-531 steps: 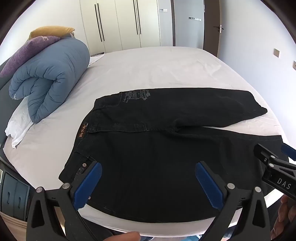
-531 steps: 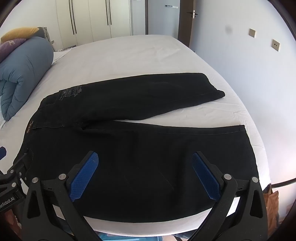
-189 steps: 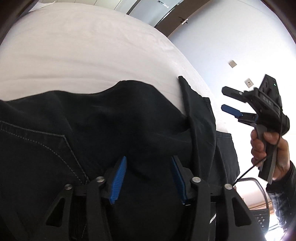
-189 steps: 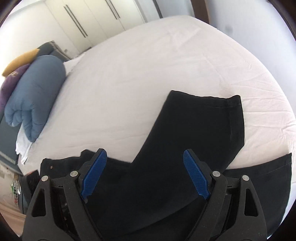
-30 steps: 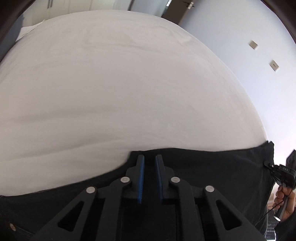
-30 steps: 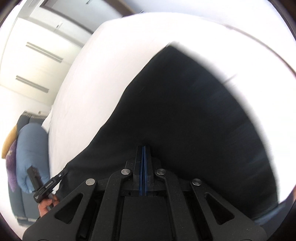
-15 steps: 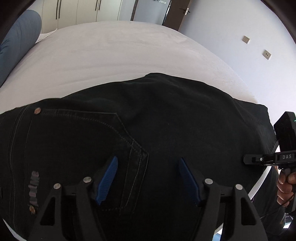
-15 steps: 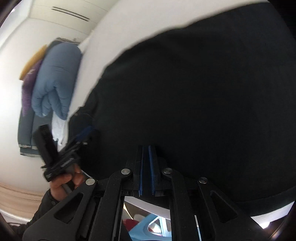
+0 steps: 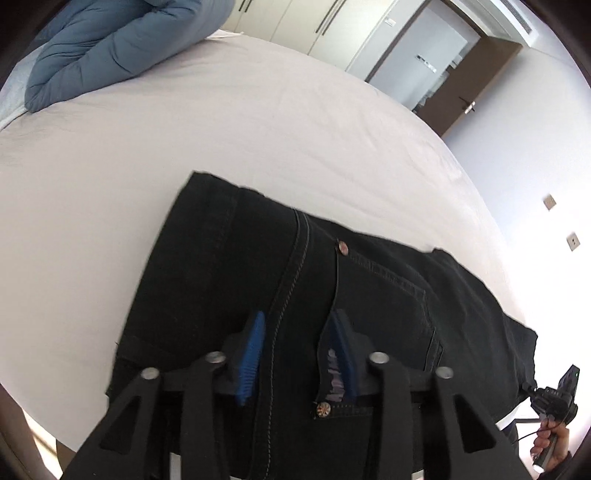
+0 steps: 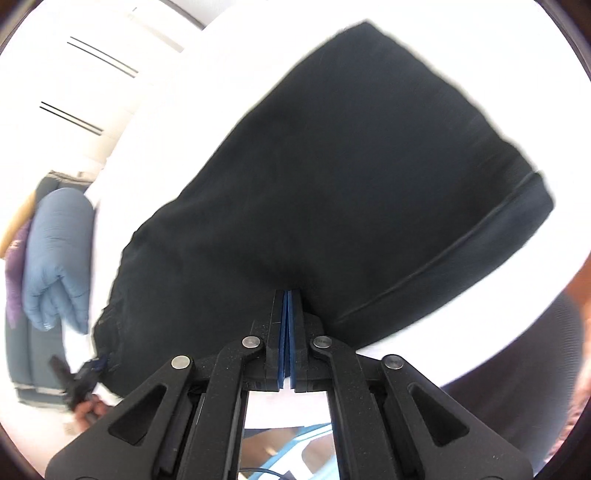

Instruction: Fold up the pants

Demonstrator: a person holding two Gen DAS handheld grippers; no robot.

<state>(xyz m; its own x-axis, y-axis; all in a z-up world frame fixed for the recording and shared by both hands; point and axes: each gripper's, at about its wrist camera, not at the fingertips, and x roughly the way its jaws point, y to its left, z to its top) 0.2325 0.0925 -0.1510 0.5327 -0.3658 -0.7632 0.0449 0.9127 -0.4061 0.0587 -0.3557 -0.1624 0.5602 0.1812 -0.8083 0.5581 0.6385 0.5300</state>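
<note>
The black pants [image 9: 280, 266] lie folded lengthwise on the white bed [image 9: 258, 110], waistband toward the left wrist view. My left gripper [image 9: 295, 332] is part open, its blue pads straddling the waistband seam by the back pocket. In the right wrist view the pants [image 10: 351, 166] stretch away to the leg hem at the right. My right gripper [image 10: 287, 295] is shut at the near edge of the leg fabric; whether cloth is pinched is hidden. The right gripper also shows far right in the left wrist view [image 9: 550, 402], and the left gripper shows at lower left in the right wrist view [image 10: 79, 380].
A rolled blue duvet [image 9: 110, 40] lies at the head of the bed, also in the right wrist view [image 10: 55, 258]. White wardrobe doors [image 9: 314, 22] and a brown door [image 9: 480, 85] stand behind. The bed edge runs just under both grippers.
My left gripper has narrowed and moved to the waistband end of the pants. My right gripper has swung toward the leg hem and closed fully.
</note>
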